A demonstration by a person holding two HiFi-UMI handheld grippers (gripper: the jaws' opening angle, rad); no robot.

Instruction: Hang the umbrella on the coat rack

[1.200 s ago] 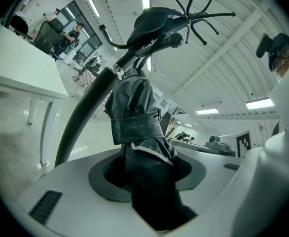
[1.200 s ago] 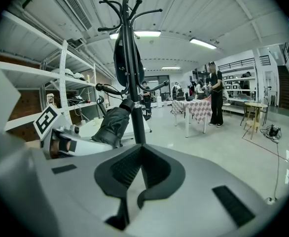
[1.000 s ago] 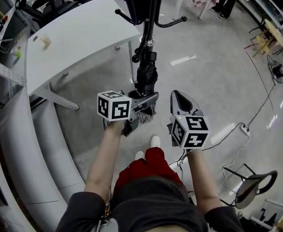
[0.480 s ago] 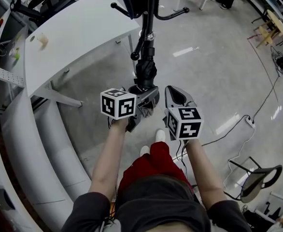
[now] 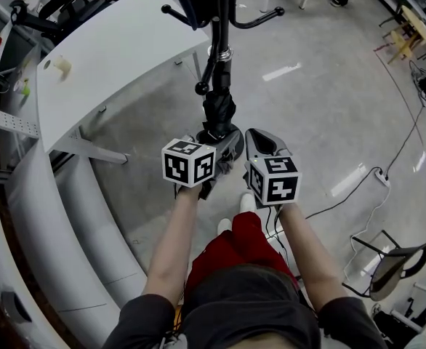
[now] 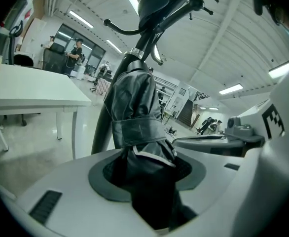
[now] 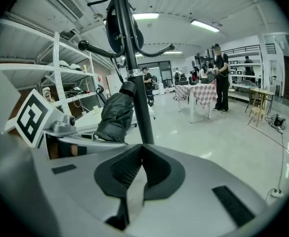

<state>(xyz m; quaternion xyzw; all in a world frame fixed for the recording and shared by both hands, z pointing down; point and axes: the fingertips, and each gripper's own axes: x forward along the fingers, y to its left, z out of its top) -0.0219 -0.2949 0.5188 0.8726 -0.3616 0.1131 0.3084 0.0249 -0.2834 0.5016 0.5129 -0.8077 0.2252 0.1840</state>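
The left hand-held gripper [image 5: 226,145] clamps the folded umbrella [image 6: 134,107] beside the coat rack [image 7: 134,63], its lower end hidden between the jaws. The right hand-held gripper [image 7: 142,152] is clenched, empty.

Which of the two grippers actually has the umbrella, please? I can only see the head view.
Observer: The left gripper. In its own view, its jaws are shut on the folded black umbrella, just below the strap wrapped round it.
Operator: Thank you. Is the other one holding anything?
Observer: No. In its own view, the right gripper has its jaws together with nothing between them.
Operator: What is it facing, please?
Observer: The coat rack pole stands straight ahead of it, with the umbrella just left of the pole.
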